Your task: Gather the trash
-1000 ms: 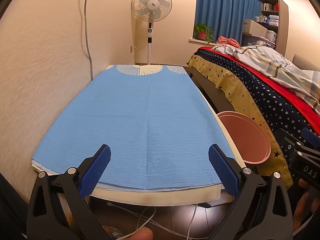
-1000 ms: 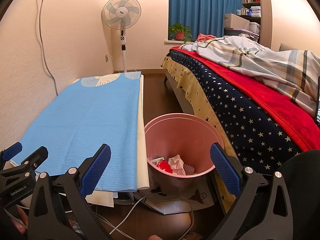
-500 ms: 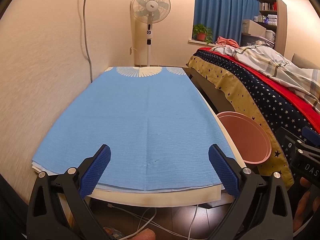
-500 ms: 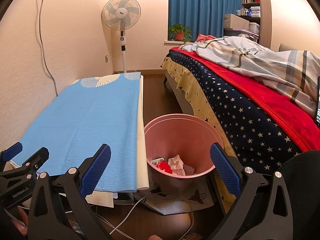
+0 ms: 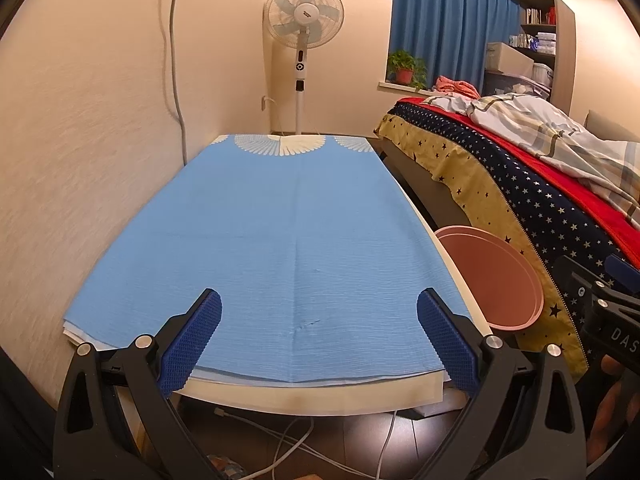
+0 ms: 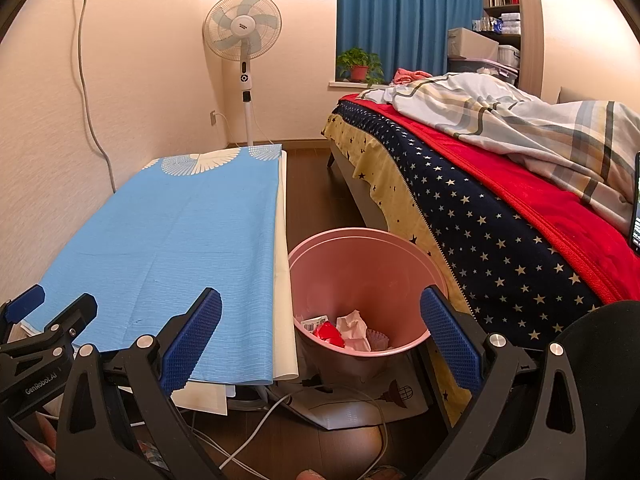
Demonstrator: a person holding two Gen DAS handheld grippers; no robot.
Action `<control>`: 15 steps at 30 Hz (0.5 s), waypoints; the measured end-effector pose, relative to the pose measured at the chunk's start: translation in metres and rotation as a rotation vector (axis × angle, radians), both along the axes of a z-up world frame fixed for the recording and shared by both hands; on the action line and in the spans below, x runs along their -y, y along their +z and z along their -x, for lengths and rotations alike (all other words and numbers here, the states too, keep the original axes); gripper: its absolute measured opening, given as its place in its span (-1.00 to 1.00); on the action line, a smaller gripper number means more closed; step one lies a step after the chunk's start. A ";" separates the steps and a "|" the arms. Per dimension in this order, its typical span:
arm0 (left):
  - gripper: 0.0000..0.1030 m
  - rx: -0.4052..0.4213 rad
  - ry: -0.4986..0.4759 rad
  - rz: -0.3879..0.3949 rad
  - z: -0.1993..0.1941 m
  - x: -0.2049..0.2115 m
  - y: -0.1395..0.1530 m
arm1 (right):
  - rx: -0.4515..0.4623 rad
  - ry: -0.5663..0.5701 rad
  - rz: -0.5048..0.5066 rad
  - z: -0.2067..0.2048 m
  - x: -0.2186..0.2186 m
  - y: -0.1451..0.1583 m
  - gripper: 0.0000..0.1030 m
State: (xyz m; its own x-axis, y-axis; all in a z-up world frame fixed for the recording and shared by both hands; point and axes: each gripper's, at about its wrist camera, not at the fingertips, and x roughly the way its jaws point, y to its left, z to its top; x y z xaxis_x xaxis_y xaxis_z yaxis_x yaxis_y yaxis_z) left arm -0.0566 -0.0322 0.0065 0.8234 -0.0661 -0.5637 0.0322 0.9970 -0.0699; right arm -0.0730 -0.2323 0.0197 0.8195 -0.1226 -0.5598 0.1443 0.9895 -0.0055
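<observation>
Trash (image 6: 347,330), crumpled white paper and a red wrapper, lies at the bottom of the round pink plastic bin (image 6: 424,268) between the blue-clothed table (image 5: 280,232) and the bed (image 6: 500,216). It looks light, soft, easy to crush; pinch a raised fold. Left gripper (image 5: 319,342) and right gripper (image 6: 320,342) are both spread wide, empty.

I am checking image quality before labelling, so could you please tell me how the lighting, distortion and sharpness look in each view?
Left wrist view: warm light, strong fisheye bending of the blue cloth, dark vignette corners, wall at left smeared. Right wrist view: same warm cast, bin and its trash sharp, bed curved by the lens.
</observation>
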 end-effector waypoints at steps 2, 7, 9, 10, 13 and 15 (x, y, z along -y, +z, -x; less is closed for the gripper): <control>0.84 0.000 -0.001 0.000 0.000 0.000 0.000 | 0.000 0.000 -0.001 0.000 0.000 0.000 0.90; 0.84 0.016 -0.014 -0.016 0.001 0.003 0.001 | 0.001 0.001 0.000 0.000 0.000 0.000 0.90; 0.85 0.013 -0.012 -0.012 0.001 0.003 0.001 | 0.000 0.001 0.004 0.000 0.000 -0.001 0.90; 0.85 0.012 -0.011 -0.011 0.001 0.003 0.001 | -0.002 0.002 0.006 -0.001 0.000 0.001 0.90; 0.85 0.012 -0.005 -0.006 0.000 0.003 0.001 | -0.003 0.002 0.006 -0.002 0.000 0.002 0.90; 0.85 0.011 -0.006 -0.010 -0.001 0.004 0.001 | 0.000 -0.001 0.004 -0.003 0.001 0.003 0.90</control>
State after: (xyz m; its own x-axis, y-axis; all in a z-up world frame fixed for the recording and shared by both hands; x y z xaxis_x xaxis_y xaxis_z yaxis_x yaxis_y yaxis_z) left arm -0.0559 -0.0363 0.0076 0.8290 -0.0653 -0.5554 0.0384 0.9975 -0.0600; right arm -0.0703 -0.2332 0.0223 0.8196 -0.1253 -0.5591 0.1448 0.9894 -0.0094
